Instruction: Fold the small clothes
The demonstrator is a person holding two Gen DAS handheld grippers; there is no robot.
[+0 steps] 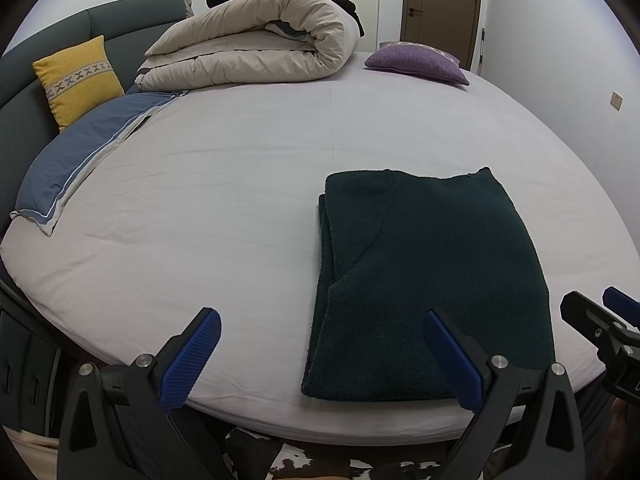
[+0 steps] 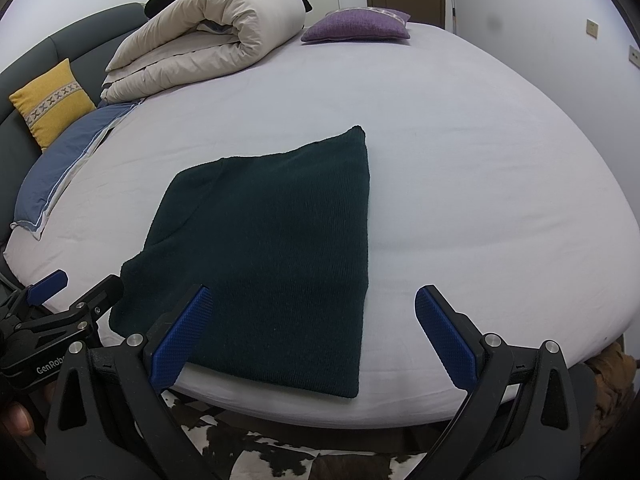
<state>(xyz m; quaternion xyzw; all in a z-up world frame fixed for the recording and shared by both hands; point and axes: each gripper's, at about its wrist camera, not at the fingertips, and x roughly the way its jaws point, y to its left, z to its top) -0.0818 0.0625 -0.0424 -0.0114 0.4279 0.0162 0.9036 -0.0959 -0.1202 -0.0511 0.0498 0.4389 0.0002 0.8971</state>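
dark green knit, the sweater is lying folded into a long panel near the front edge of the bed, its layered fold edge stacking on the left. the left claw and the right claw are both hovering spread wide and gripping nothing. the risk i am judging: a claw pinching only the top layer would be peeling the stack apart, and tugging toward the near edge would be dragging the sweater off the sheet onto the cowhide rug.
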